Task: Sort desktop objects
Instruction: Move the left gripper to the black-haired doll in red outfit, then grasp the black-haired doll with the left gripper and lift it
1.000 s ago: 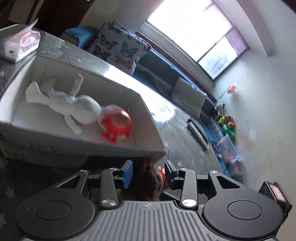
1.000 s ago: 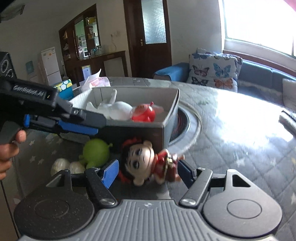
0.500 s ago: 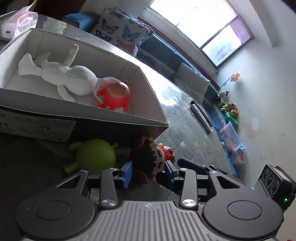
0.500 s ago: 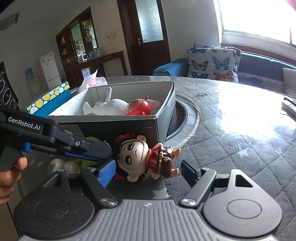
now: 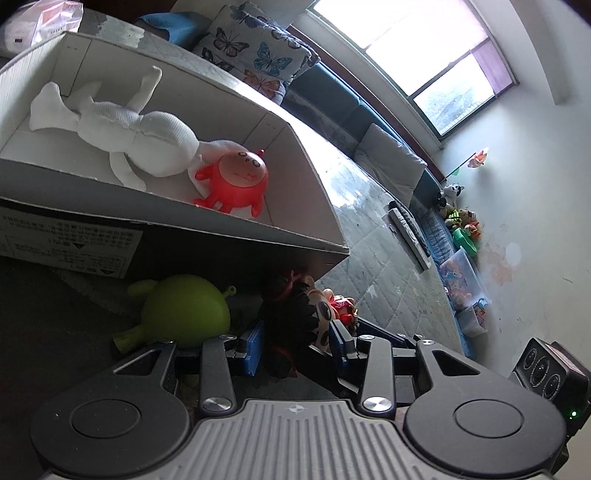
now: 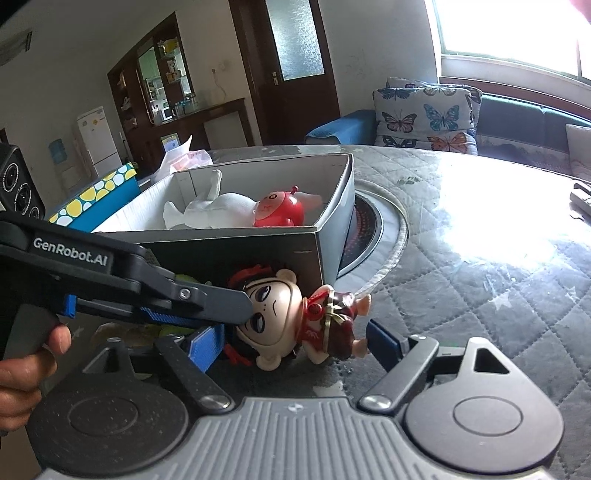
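A doll with dark hair and a red dress [image 6: 295, 317] lies on its side on the table in front of a grey cardboard box [image 6: 258, 254]. My left gripper [image 5: 295, 341] is open, its blue pads on either side of the doll's head [image 5: 303, 317]. My right gripper [image 6: 295, 338] is open around the doll, with the left gripper's fingers [image 6: 221, 301] reaching in from the left. A green round toy [image 5: 184, 310] lies beside the doll. A white plush figure [image 5: 122, 129] and a red round toy [image 5: 236, 179] lie in the box [image 5: 303, 206].
The table has a quilted grey cover [image 6: 480, 258] with a round inset [image 6: 373, 229] behind the box. A remote [image 5: 410, 232] lies farther along the table. A plastic-wrapped packet [image 5: 44, 18] sits beyond the box. A sofa with butterfly cushions [image 6: 424, 114] stands behind.
My left gripper has dropped from above the box down to table level and closed in around the doll's head. My right gripper has stayed around the doll, which tilted slightly.
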